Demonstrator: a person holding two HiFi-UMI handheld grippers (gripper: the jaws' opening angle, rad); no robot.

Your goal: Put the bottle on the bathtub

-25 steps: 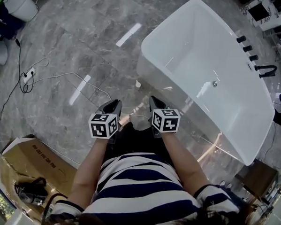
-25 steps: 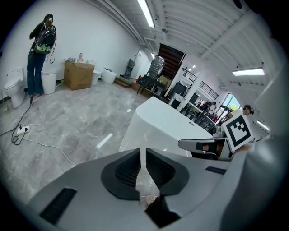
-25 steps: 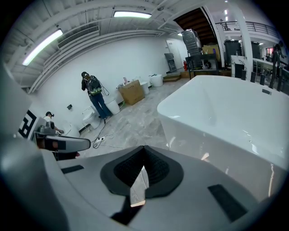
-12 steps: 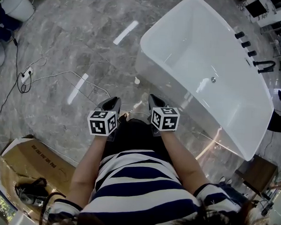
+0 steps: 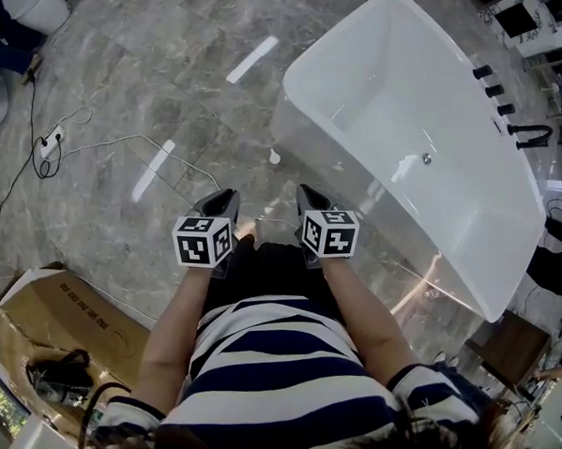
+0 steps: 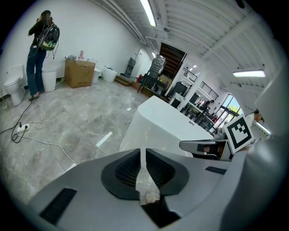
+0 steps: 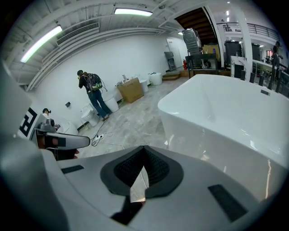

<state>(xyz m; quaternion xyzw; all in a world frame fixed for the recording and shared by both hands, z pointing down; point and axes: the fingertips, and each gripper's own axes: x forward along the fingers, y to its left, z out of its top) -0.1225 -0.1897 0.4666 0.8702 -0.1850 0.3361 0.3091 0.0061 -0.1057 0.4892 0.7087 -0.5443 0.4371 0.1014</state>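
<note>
A small white thing (image 5: 274,157) on the floor, just beside the bathtub (image 5: 385,210), is too small to tell if it is the bottle. The left hand-held gripper (image 5: 223,205) and the right hand-held gripper (image 5: 309,201) are both clenched, holding nothing; the bathtub lies at 1 o'clock from them.

Directions are read in the head view, with 12 o'clock at the top. The bathtub (image 5: 375,214) stands on the floor (image 5: 157,81) at 1 to 2 o'clock of the person. Tap fittings (image 5: 495,89) sit on its far rim. A small object (image 5: 274,157) lies on the floor just beside the tub, at 12 o'clock. A cable (image 5: 125,145) lies at 10 o'clock. A cardboard box (image 5: 51,310) lies at 8 o'clock.
</note>
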